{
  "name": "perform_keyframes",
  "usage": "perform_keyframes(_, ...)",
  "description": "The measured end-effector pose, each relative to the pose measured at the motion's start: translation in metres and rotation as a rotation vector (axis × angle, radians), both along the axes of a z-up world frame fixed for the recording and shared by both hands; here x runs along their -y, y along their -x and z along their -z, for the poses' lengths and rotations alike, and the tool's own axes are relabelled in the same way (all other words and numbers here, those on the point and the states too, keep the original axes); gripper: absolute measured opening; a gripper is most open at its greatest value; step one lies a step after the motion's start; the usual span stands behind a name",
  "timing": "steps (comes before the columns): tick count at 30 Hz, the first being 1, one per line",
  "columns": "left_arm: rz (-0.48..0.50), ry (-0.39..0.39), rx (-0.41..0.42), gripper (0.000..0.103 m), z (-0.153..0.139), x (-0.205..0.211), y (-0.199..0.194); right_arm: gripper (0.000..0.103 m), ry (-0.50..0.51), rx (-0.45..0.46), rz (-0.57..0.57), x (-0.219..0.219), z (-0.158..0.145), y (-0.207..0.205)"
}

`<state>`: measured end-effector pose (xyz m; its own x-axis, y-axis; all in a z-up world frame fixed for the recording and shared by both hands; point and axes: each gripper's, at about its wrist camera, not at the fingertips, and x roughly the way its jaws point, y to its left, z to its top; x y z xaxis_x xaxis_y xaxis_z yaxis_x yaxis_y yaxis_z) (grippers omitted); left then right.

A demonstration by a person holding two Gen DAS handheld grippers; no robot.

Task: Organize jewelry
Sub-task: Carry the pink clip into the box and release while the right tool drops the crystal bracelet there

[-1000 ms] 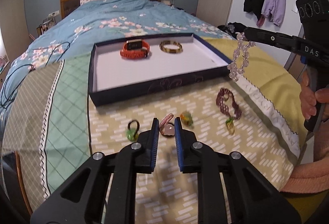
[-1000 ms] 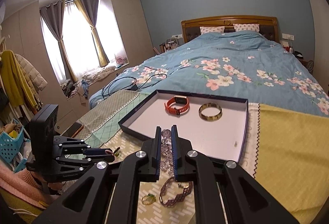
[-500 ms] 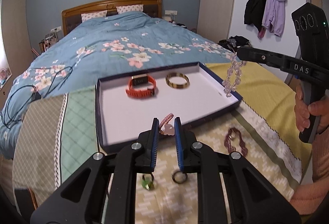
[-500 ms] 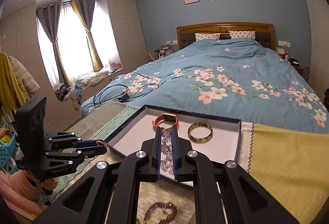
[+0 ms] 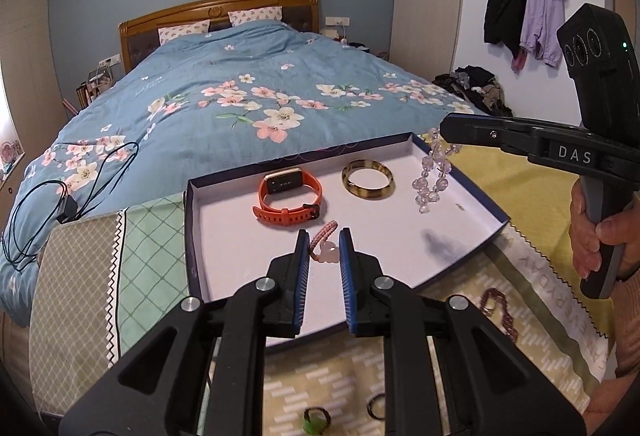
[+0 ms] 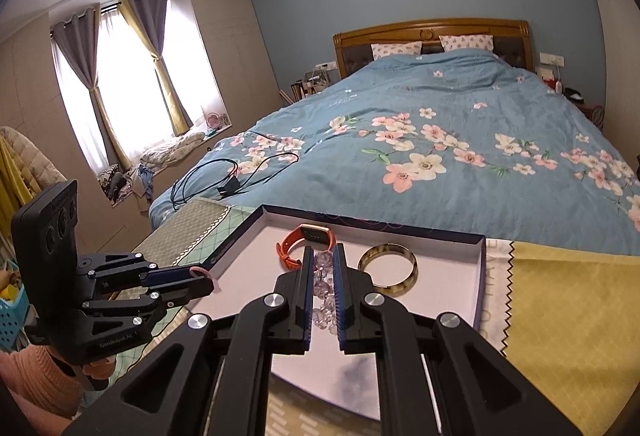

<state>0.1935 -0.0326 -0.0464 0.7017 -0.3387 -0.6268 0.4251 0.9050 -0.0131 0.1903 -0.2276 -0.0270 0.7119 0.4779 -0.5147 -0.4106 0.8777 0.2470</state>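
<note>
Right tool (image 5: 448,128) reads "DAS"; cloth (image 5: 560,300) edge – "EVERYDAY".

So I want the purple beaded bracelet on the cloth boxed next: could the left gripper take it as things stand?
Probably not yet: the left gripper is shut on a pink bracelet over the tray; the purple bracelet lies unobstructed.

Both wrist views look down close over the shared tray (image 5: 192,236), toward the bed (image 6: 440,116)
</note>
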Motion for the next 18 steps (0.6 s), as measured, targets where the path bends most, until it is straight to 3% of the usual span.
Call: perform_keyframes(18, -0.031, -0.048, -0.098, 0.015, 0.035, 0.009, -0.056, 0.008, 0.005, -0.106, 0.012, -0.006, 0.035, -0.042)
